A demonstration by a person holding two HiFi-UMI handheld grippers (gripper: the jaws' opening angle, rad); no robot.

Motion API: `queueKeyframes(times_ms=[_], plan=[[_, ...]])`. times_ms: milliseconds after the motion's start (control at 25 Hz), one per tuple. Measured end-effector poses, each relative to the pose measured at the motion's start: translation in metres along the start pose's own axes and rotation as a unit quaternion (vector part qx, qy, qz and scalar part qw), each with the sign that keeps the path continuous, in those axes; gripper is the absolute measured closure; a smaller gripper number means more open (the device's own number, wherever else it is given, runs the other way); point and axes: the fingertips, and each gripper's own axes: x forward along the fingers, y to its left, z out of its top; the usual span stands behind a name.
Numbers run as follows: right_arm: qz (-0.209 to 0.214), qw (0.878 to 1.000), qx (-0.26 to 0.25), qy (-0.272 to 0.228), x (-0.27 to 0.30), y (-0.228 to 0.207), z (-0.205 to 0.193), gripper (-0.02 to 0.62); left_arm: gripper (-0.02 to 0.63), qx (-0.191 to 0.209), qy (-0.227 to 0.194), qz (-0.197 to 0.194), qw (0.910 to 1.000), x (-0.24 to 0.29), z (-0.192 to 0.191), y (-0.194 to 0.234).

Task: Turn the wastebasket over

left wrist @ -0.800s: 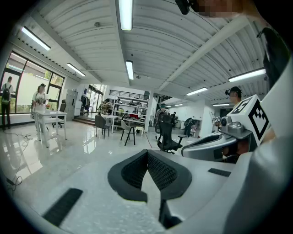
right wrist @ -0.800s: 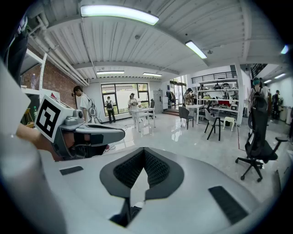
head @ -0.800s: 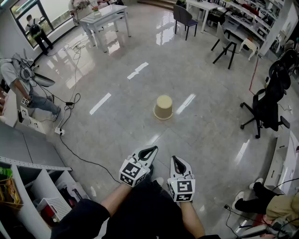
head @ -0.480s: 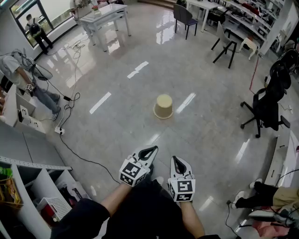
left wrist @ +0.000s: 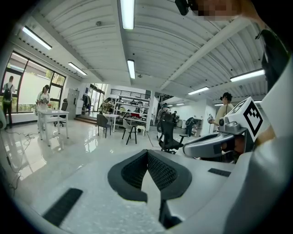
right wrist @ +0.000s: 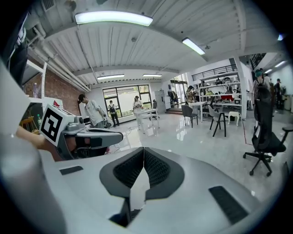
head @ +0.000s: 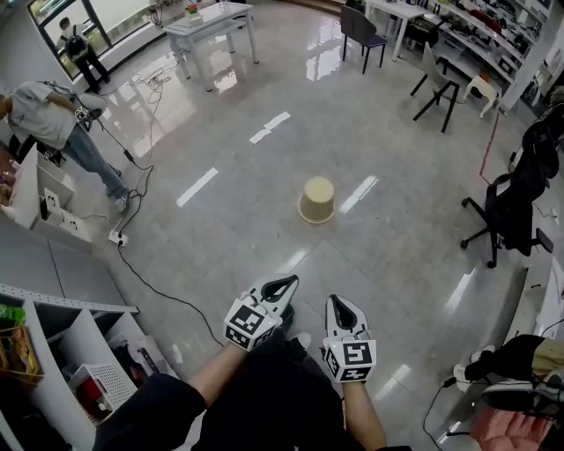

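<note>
A beige wastebasket (head: 317, 200) stands upside down on the glossy floor, rim down, in the middle of the head view. My left gripper (head: 284, 284) and right gripper (head: 336, 302) are held side by side well short of it, close to my body. Both are shut with nothing between the jaws. In the left gripper view the left gripper (left wrist: 147, 152) has its pads together, and the right gripper's body (left wrist: 215, 144) shows beside it. The right gripper (right wrist: 143, 151) looks the same in its own view. The wastebasket is in neither gripper view.
A black office chair (head: 515, 207) stands at the right. White tables (head: 211, 22) and dark chairs (head: 366, 31) line the far side. A person (head: 62, 123) stands at the left by a cable (head: 145, 264) on the floor. Shelving (head: 62, 352) is at my lower left.
The head view has shifted slightly, so the wastebasket sits a little lower and to the right. The person at the left has stood up. Both grippers keep their places, shut.
</note>
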Motion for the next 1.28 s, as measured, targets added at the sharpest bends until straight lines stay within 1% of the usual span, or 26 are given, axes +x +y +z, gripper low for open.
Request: queueKeyframes(times_ms=[280, 520, 760, 960, 1160, 1280], plan=[[0.009, 1.000, -0.003, 0.018, 0.028, -0.001, -0.001, 0.584, 0.598, -0.016, 0.006, 0.014, 0.9998, 0.000, -0.007, 0.033], [0.014, 0.999, -0.007, 0.033, 0.060, -0.017, 0.007, 0.584, 0.598, -0.026, 0.002, 0.016, 0.9995, 0.023, -0.002, 0.067], [0.017, 0.999, -0.015, 0.039, 0.114, -0.037, 0.041, 0.583, 0.598, -0.023, -0.004, 0.011, 0.9997, 0.057, 0.017, 0.116], [0.019, 0.998, -0.023, 0.048, 0.161, -0.046, 0.068, 0.583, 0.598, -0.027, -0.011, 0.003, 0.9996, 0.086, 0.033, 0.162], [0.017, 0.997, -0.031, 0.065, 0.200, -0.049, 0.074, 0.583, 0.598, -0.022, -0.008, -0.009, 0.9997, 0.105, 0.036, 0.202], [0.013, 0.997, -0.028, 0.069, 0.220, -0.056, 0.079, 0.583, 0.598, -0.018, -0.004, -0.013, 0.9997, 0.116, 0.037, 0.225]])
